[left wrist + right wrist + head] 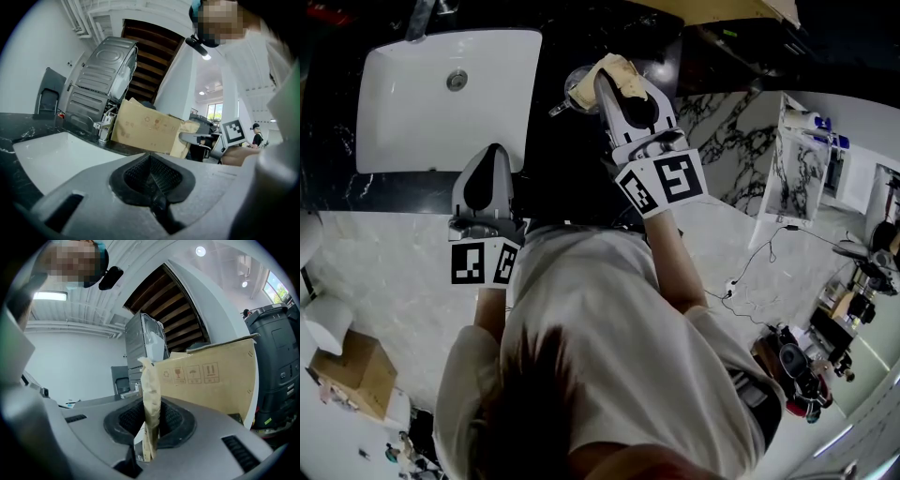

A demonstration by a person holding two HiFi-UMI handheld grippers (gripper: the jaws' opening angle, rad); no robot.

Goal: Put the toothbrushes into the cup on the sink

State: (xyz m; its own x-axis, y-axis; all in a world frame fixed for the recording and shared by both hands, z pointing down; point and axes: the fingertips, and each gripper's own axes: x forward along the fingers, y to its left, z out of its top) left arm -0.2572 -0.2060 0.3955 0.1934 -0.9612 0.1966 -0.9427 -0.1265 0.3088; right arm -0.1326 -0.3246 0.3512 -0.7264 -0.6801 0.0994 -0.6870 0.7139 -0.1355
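Step in hand: delivery. The right tool (614,82) is clenched on a toothbrush (622,71) in a tan paper sleeve, right over the cup (574,90) at upper centre of the head view. The cup stands on the dark desk (558,159), just right of the white basin (412,122). In the right gripper view the toothbrush (151,394) stands upright between the ribbed black pads (176,420), pinched near its lower end.

The left tool (492,159) is closed on nothing, over the basin's front edge, lower left of the cup.

Next, my read: line the lower end up with the cup mouth, lower, release. The mouth is small and partly hidden from above, so alignment is the tricky bit.

Materials:
- Sleeve: flat, creased kraft-type paper, probably light and floppy.
- Cup: round rim, looks shiny. Metal or glass, can't tell.
- Basin: smooth glossy white, rounded rectangle.
- Desk: black veined stone.
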